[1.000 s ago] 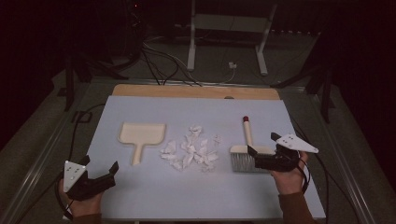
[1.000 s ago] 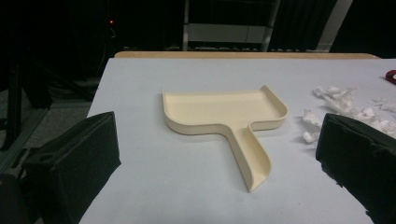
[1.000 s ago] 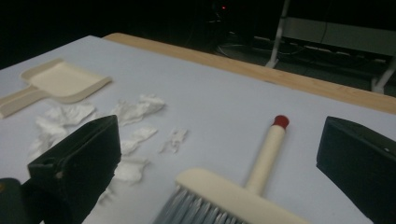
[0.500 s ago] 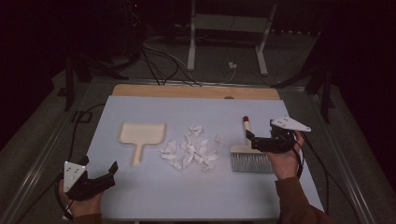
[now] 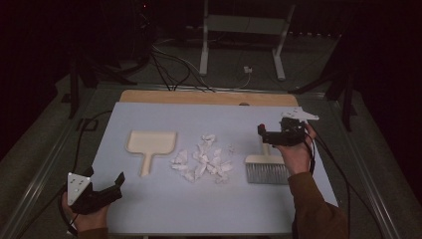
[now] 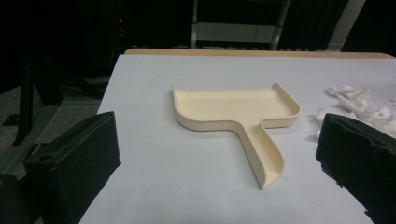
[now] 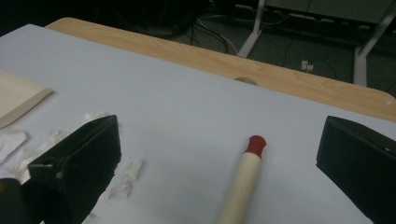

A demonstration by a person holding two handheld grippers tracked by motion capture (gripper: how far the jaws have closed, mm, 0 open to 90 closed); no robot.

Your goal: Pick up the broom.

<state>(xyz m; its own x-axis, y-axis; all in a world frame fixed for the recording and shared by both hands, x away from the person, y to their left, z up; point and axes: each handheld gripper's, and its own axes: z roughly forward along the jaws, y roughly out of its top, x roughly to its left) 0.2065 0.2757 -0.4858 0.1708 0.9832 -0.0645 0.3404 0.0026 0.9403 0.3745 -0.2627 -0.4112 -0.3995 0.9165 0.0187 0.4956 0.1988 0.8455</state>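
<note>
Two grippers are in our hands at a table covered by a pale blue mat (image 5: 164, 209). Our right gripper (image 5: 271, 135) hovers over the wooden handle of a small hand brush (image 5: 267, 169), its jaws spread wide and holding nothing. In the right gripper view the brush handle, cream with a red tip, lies on the mat between the two black jaws and is touched by neither. Our left gripper (image 5: 107, 191) rests near the front left corner of the mat, jaws likewise spread and empty, aimed at a cream dustpan (image 6: 236, 112) that lies flat ahead of it, well apart from the jaws.

Between the dustpan and the brush sits a loose pile of crumpled white paper scraps (image 5: 203, 160), just beside the brush's grey bristles.

We judge that the step in hand is the reach for the brush; sweeping has not begun, since the scraps lie scattered and the dustpan is bare. The next move calls for lowering the right gripper so the jaws straddle the handle, then closing firmly on it, while the left gripper goes forward to take the dustpan's handle.
</note>
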